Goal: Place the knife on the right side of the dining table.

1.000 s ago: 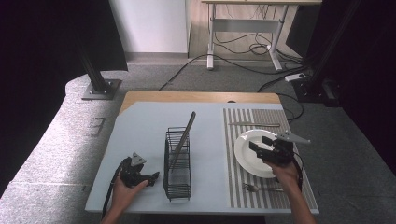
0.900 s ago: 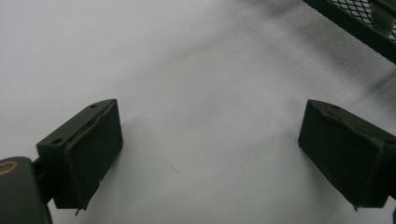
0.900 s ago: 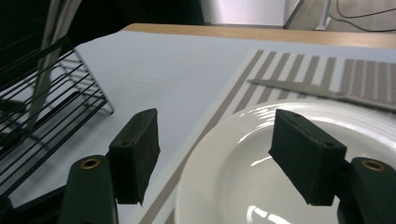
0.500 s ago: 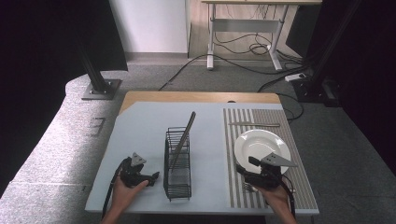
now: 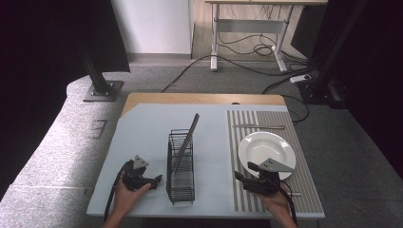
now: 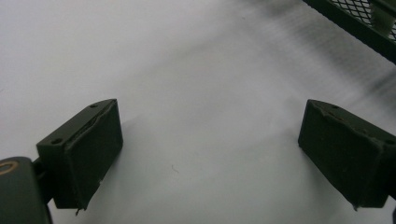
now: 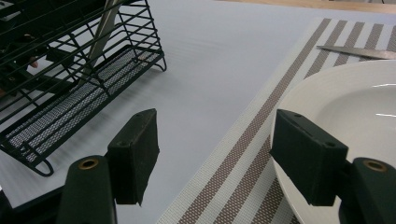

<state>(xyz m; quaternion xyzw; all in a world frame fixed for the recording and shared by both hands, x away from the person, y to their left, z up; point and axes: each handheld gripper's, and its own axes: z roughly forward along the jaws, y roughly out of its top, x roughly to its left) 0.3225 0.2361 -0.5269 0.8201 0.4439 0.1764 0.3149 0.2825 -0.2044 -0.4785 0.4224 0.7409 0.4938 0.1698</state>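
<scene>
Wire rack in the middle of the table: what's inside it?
One long flat utensil leans in the wire rack, its top poking above the rim. Its lower end is hidden by the wires.

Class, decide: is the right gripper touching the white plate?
Cannot tell. In the right gripper view one jaw of the right gripper overlaps the white plate's rim, with no gap or contact plainly visible.

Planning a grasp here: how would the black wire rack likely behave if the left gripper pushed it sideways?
The wire rack looks tall and narrow, so a high push may tip it. Its open wire build suggests it is light and would slide easily on the smooth table. The flat utensil leaning inside would probably shift.
</scene>
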